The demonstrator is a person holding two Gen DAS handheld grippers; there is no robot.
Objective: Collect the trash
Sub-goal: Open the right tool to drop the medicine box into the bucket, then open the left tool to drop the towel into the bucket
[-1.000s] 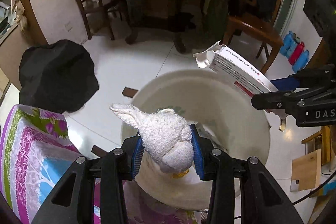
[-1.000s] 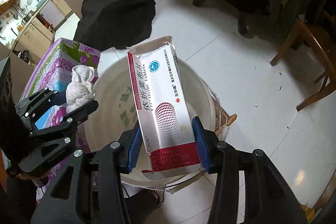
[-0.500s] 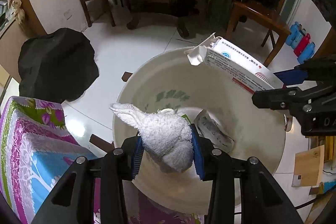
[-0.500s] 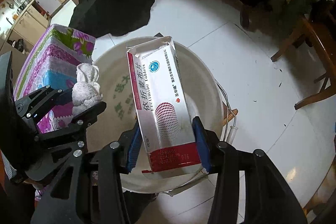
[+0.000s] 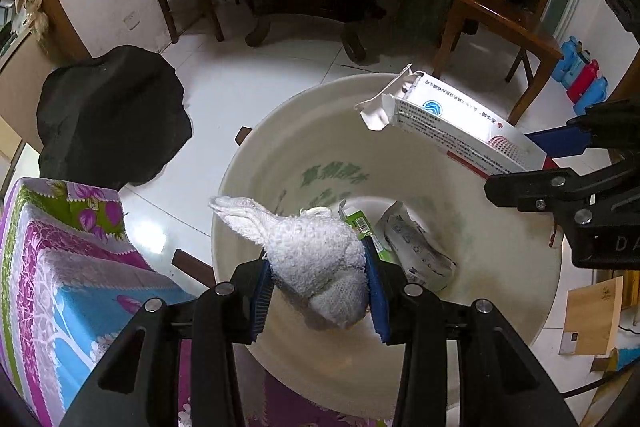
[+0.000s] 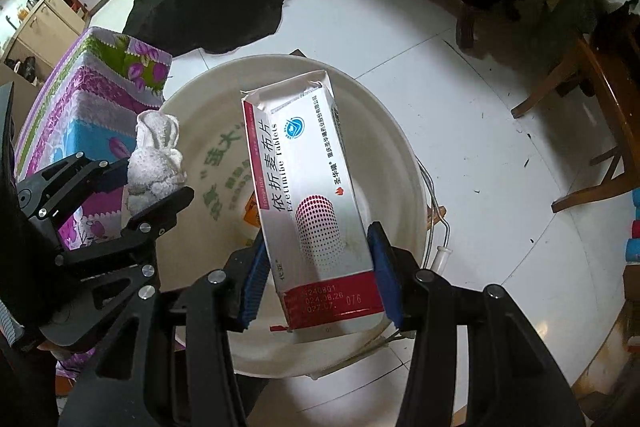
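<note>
While both hands hang over the bucket, the scene reads like this:

Left gripper (image 5: 318, 291): its blue pads are closed tight on a white cloth (image 5: 316, 259). The wad fills the gap between the fingers, and one loose end sticks out up and to the left.

Right gripper (image 6: 320, 267): it is clamped on the lower end of a tablet box (image 6: 308, 195). The box points away from the gripper, with its torn flap at the far end.

Bucket (image 5: 520, 327): it is wide and pale and stands on the white floor. Both items are above its opening. On the bottom lie a green packet (image 5: 360, 227) and a crumpled wrapper (image 5: 416, 247).

Around: a table with a flowered cover (image 5: 60, 267) touches or overlaps the bucket's near left side. A black heap (image 5: 108, 115) lies on the floor beyond it. Wooden chairs (image 5: 500, 15) stand farther back.

Step, as I judge: both pieces are ready to be let go into the bucket.

Risk, cloth: it hangs close to the near rim, next to the cover. If the jaws open here, the loose end may catch on the rim or drop on the table. The terry can also cling to a pad.

Risk, box: it is long and held by one end only. If it is let go while tilted, it may tip and strike the far wall.

Risk, grippers: they are near each other, so they may bump while opening.
</note>
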